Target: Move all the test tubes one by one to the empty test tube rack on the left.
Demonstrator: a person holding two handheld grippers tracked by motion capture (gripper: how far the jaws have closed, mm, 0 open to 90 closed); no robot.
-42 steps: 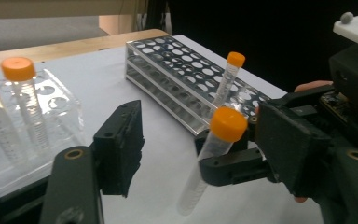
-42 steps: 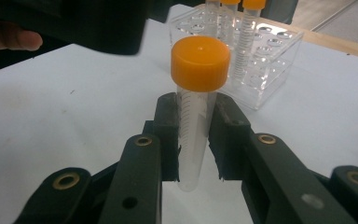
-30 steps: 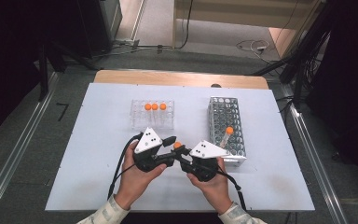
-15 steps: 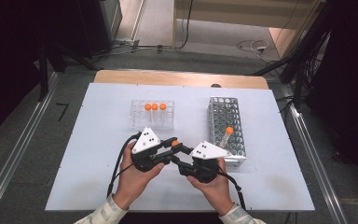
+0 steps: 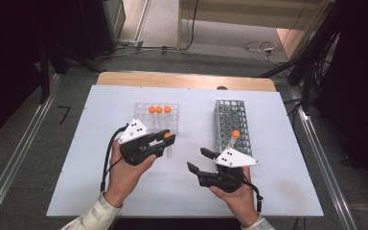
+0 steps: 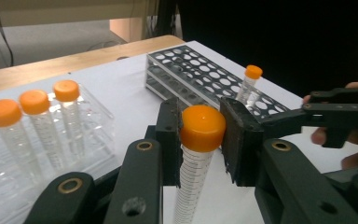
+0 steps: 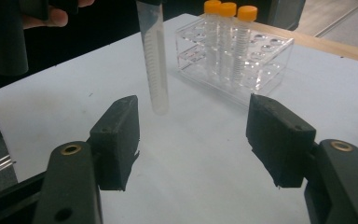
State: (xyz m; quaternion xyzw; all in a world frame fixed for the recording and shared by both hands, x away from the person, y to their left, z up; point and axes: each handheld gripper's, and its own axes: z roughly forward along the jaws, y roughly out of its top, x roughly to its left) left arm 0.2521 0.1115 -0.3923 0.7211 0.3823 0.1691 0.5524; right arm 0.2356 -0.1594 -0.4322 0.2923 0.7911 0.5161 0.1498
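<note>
The left tool (image 5: 165, 139) clamps the tube (image 6: 195, 158) by its orange cap, hanging upright just in front of the clear rack (image 5: 160, 120), above the white desk (image 5: 76, 158). The right tool (image 5: 196, 160) has just been opening; its jaws stand wide with nothing between them, well apart from the tube, near the metal rack (image 5: 232, 120).

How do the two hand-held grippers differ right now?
The left hand-held gripper is shut on a tube at its orange cap; the right hand-held gripper is open, its jaws just opening with nothing between them. The left sits nearer the clear rack, the right nearer the metal rack. Both are black.
</note>
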